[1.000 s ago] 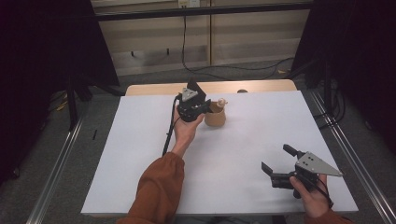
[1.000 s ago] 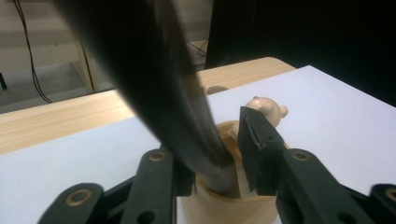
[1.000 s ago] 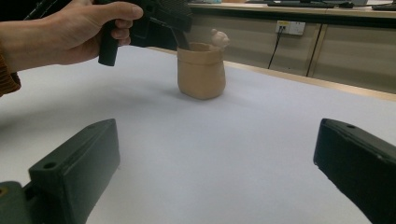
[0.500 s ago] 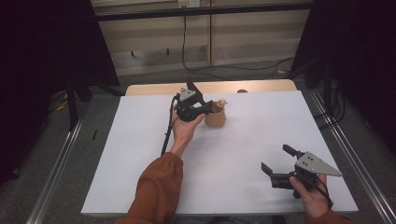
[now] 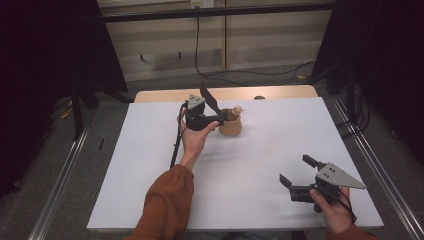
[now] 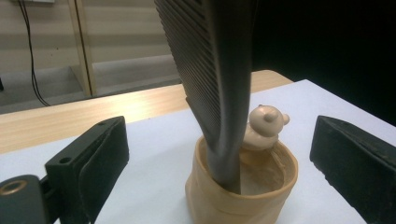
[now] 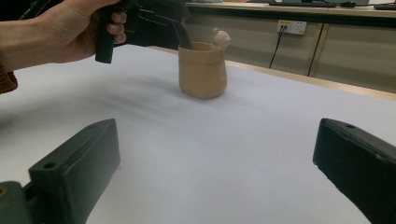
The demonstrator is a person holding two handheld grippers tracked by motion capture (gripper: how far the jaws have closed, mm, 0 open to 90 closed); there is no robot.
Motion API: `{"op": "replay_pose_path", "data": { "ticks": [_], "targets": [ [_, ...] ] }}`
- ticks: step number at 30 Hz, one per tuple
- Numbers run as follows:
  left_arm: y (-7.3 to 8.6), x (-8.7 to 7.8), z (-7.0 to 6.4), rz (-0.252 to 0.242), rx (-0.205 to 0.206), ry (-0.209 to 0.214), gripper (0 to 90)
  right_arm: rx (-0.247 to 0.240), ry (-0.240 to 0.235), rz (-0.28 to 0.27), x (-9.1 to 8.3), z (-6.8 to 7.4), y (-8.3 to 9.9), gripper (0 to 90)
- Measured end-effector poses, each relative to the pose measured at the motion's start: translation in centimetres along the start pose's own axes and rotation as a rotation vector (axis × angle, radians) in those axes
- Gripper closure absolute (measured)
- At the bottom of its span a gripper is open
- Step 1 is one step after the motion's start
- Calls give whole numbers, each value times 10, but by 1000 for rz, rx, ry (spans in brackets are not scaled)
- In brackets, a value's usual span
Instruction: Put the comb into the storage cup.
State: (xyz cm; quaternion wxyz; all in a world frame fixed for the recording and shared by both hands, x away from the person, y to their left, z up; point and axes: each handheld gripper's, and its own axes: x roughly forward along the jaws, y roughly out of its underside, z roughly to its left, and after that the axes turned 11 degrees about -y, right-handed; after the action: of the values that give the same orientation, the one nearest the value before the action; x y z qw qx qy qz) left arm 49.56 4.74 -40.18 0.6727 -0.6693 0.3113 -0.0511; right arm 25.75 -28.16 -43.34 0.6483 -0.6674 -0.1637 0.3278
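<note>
**Comb standing in a tan pouch-shaped holder, both grippers open**

High view. A white, matte table top lies over a pale wooden board. Toward the far edge stands a small tan holder, rounded and soft-walled, with a dark comb leaning up and to the left out of it. The left gripper, held in the left hand at the end of a rust-orange sleeve, sits just beside the holder on its left. The right gripper, with its grey three-cornered plate, rests near the front right corner in the right hand, well apart from the holder, jaws spread.

Left gripper view. The two black jaws stand wide apart on either side of the holder, touching neither it nor the comb. The comb is dark grey plastic with fine, closely ribbed teeth; its narrow end stands inside the holder. A smooth, beige bear-shaped figure sits on the holder's far rim.

Right gripper view. The blocky black jaws are spread over bare white surface. Farther off stands the holder, its wall slightly creased, with the left hand beside it.
</note>
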Motion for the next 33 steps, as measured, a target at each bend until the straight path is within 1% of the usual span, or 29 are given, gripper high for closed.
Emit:
{"op": "replay_pose_path", "data": {
  "ticks": [2, 4, 5, 8, 9, 12, 13, 14, 15, 16, 17, 18, 21, 22, 26, 27, 28, 29, 30, 31, 32, 33],
  "targets": [
    [-1, -1, -1, -4, 15, -14, 39, 0, 0, -1, 0, 0, 0, 0],
    [-1, -4, 0, -13, 10, -4, 38, 0, 0, 0, 0, 0, 0, 0],
    [-1, -5, 0, -16, 16, -1, 37, 1, 1, 1, 0, 0, 0, 0],
    [-2, -7, 0, -32, 19, -1, 35, 2, 0, 1, 0, 0, 0, 0],
    [-2, -8, 1, -36, 14, 1, 34, 2, 0, 1, 0, 0, 0, 0],
    [-2, -10, 3, -52, 18, 7, 34, 2, 0, 2, 0, 0, 0, 0],
    [-2, -11, 3, -62, 20, 17, 38, 2, 0, 2, 0, 0, 0, 0],
    [-1, -12, 4, -67, 31, 21, 45, 1, 1, 3, 0, 0, 0, 0],
    [-1, -12, 4, -70, 47, 14, 45, 4, -1, 3, 0, 1, 0, 0],
    [-1, -13, 4, -78, 37, 10, 43, 3, -1, 3, 0, 1, 0, 0],
    [-1, -14, 5, -85, 30, 16, 43, 2, -3, 2, 0, 0, 0, 0],
    [-2, -15, 6, -94, 29, 13, 45, 2, -2, 3, 0, 0, 0, 0],
    [-1, -17, 8, -97, 50, 4, 40, 3, -1, 1, 0, 1, 0, 0],
    [0, -18, 9, -99, 33, -1, 40, 0, 0, 1, 0, 1, 0, 0],
    [0, -22, 16, -119, 22, -22, 40, -2, 4, -3, 0, 1, 0, 0],
    [-1, -23, 16, -128, 8, -20, 40, 0, 4, -3, 0, 1, 0, 0],
    [-1, -25, 18, -129, 13, -18, 40, -1, 3, -4, 0, 0, 0, 0],
    [-2, -26, 19, -131, 26, -21, 40, -1, 4, -5, 0, 0, 0, 0],
    [-2, -27, 19, -135, 19, -20, 40, -1, 5, -5, 0, 0, 0, 0],
    [-2, -29, 20, -136, 28, -18, 40, -1, 4, -8, 0, 0, 0, 0],
    [-2, -30, 20, -142, 25, -18, 40, 0, 5, -7, 0, 0, 0, 0],
    [-2, -32, 21, -144, 40, -20, 40, 0, 6, -7, 0, 0, 0, 0]
  ]
}}
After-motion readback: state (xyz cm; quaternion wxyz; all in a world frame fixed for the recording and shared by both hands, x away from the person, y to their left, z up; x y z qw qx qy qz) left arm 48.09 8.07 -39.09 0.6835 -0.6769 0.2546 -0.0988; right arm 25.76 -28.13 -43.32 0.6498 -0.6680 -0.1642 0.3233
